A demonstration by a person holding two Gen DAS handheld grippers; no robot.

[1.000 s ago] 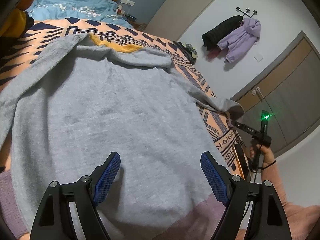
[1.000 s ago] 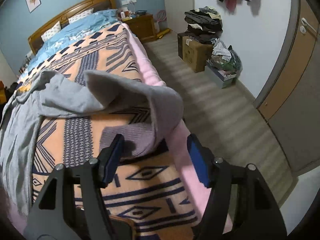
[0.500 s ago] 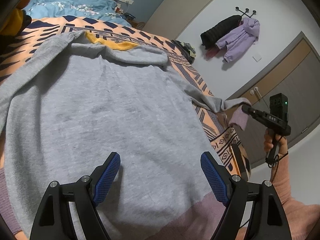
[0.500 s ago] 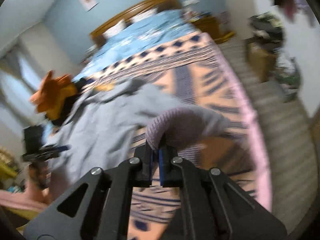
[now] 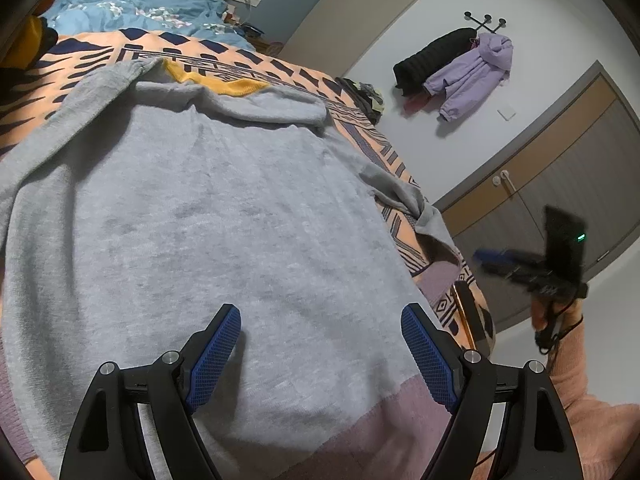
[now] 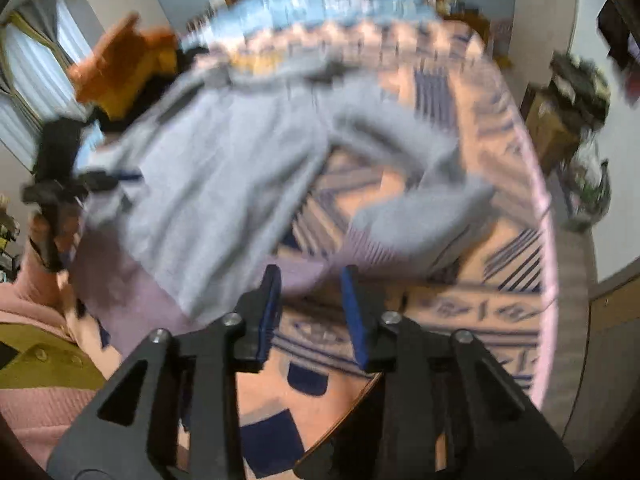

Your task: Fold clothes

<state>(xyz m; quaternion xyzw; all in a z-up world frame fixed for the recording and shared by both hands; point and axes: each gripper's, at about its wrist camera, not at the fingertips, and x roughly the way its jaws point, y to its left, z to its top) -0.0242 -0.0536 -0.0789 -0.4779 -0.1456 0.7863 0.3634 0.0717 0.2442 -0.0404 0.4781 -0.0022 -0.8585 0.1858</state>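
The grey knitted sweater with mauve ribbed hem [image 5: 208,220] is spread on the patterned orange blanket [image 6: 472,312] beneath the parted left tongs [image 5: 320,354], its crumpled sleeve [image 6: 404,216] just beyond the parted, empty right tongs [image 6: 310,300], so straightening seems underway and regripping the cuff is judged needed.

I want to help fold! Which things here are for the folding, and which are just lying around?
For folding:
grey sweater
its right sleeve
left gripper
right gripper

Just lying around:
blue duvet
purple jacket
black coat
orange plush toy
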